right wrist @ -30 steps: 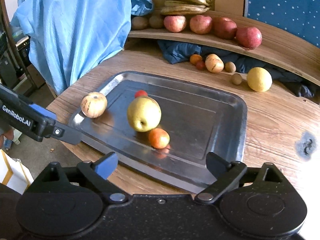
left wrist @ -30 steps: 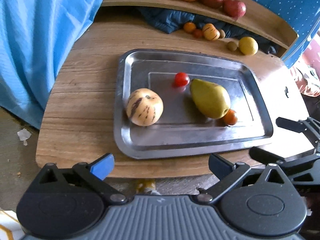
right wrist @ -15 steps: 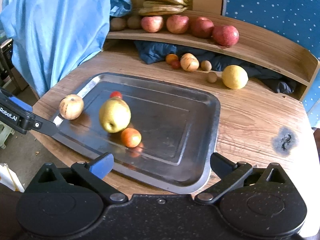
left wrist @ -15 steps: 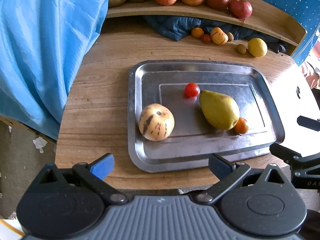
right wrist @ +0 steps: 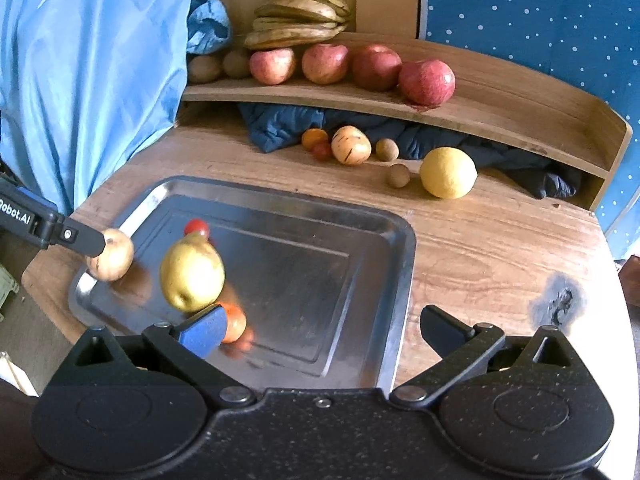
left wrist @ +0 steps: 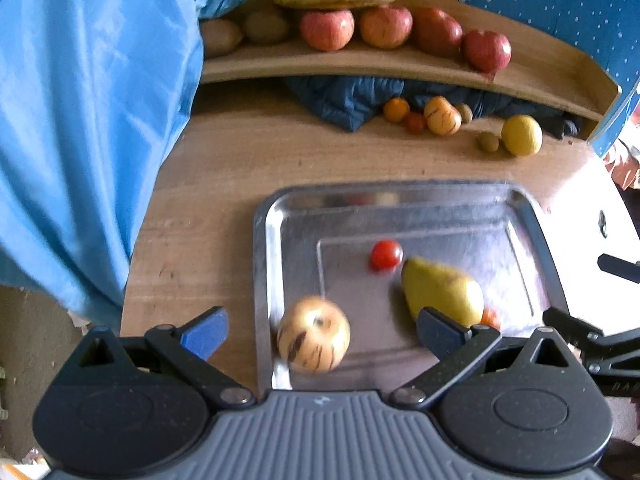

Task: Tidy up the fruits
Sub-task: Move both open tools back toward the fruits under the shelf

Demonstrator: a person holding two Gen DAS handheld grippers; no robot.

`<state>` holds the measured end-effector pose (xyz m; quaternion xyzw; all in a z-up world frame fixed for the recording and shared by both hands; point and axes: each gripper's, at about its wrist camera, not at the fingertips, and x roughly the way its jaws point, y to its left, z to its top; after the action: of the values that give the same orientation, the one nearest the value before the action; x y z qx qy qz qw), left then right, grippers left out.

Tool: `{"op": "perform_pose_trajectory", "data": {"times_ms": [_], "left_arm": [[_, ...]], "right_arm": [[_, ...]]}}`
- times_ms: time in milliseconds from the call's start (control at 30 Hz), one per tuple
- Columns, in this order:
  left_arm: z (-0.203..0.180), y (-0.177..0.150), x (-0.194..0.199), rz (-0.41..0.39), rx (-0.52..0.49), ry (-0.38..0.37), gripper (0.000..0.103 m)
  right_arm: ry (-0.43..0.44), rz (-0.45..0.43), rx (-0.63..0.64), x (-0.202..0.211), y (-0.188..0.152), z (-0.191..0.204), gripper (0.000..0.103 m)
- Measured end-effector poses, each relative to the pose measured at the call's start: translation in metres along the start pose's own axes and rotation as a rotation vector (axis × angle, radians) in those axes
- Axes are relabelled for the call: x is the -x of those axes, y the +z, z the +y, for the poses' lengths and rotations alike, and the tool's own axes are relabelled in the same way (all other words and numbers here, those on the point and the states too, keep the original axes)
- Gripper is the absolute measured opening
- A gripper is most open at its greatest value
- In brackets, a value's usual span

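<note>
Steel-grey and shallow, the tray [left wrist: 264,280] sits on the wooden table [left wrist: 216,168] and holds four fruits: a striped pale melon [left wrist: 314,339] at its near-left corner, a yellow-green pear [left wrist: 440,290] in the middle, a cherry tomato [left wrist: 386,255] just behind the pear's narrow end, and a small orange fruit [right wrist: 236,322] against its broad end. The left gripper [left wrist: 320,330] hangs with its fingers spread wide and empty, and the melon lies directly between them, close in; from the right wrist view one left fingertip looks to be at the melon's side. The right gripper [right wrist: 322,330] is likewise wide open and holds nothing, its blue pad over the orange fruit. The left hand is plainly nearer the melon; the pear's long axis runs from tomato toward orange fruit.
</note>
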<state>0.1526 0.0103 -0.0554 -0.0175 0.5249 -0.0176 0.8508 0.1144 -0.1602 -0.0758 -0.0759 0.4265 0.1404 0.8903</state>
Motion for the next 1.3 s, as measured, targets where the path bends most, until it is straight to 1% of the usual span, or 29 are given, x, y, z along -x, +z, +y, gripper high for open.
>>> {"op": "perform_pose_trajectory", "data": {"times_ms": [333,533,633,1033,1300], "left_arm": [[-0.004,0.047,-0.015,-0.053,-0.021,-0.037,0.102],[0.002,0.075,-0.028,-0.073,-0.034,-0.053,0.102],[0.003,0.09,-0.035,-0.079,-0.035,-0.072,0.102],[-0.004,0.135,-0.076,-0.061,-0.08,-0.152,0.102],[-0.017,0.162,-0.102,-0.05,-0.07,-0.225,0.102]], "right_arm": [[-0.036,-0.012,-0.044,-0.015,0.017,-0.014,0.102],[-0.04,0.002,-0.047,-0.028,0.026,-0.013,0.102],[-0.045,0.011,-0.043,-0.035,0.032,-0.012,0.102],[-0.097,0.041,-0.017,-0.061,0.064,-0.016,0.102],[-0.124,0.035,-0.003,-0.083,0.094,-0.017,0.102]]}}
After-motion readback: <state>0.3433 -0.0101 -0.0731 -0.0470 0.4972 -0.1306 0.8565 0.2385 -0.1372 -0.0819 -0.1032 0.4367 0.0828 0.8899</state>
